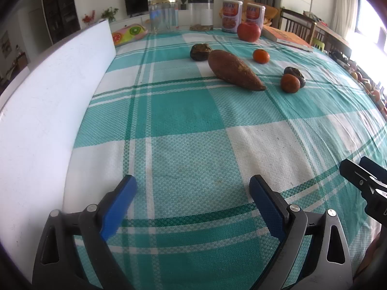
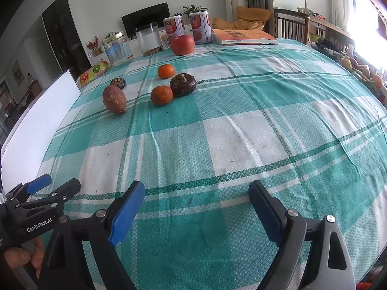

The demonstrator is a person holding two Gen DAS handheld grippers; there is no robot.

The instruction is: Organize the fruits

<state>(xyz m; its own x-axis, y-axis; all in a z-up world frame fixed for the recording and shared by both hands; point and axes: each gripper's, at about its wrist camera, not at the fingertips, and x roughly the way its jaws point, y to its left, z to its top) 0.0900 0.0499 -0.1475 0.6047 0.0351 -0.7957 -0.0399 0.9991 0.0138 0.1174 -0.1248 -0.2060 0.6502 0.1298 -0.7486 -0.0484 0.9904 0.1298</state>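
Observation:
On the teal checked tablecloth [image 1: 193,125] lie a sweet potato [image 1: 233,69], a red apple [image 1: 248,31], two oranges [image 1: 261,56] [image 1: 289,83] and two dark brown round fruits [image 1: 199,52] [image 1: 295,74]. The right wrist view shows the same group: the sweet potato [image 2: 114,99], the apple [image 2: 182,45], the oranges [image 2: 166,71] [image 2: 161,95] and the dark fruits [image 2: 183,84] [image 2: 118,83]. My left gripper [image 1: 193,198] is open and empty, well short of the fruit. My right gripper [image 2: 197,200] is open and empty too.
A white board [image 1: 48,101] stands along the table's left edge. At the far edge stand a clear jar [image 1: 163,14], a second clear container [image 1: 201,15], two cans [image 1: 243,15] and a book [image 1: 287,38]. A fruit-print cushion [image 1: 128,32] lies at the back left.

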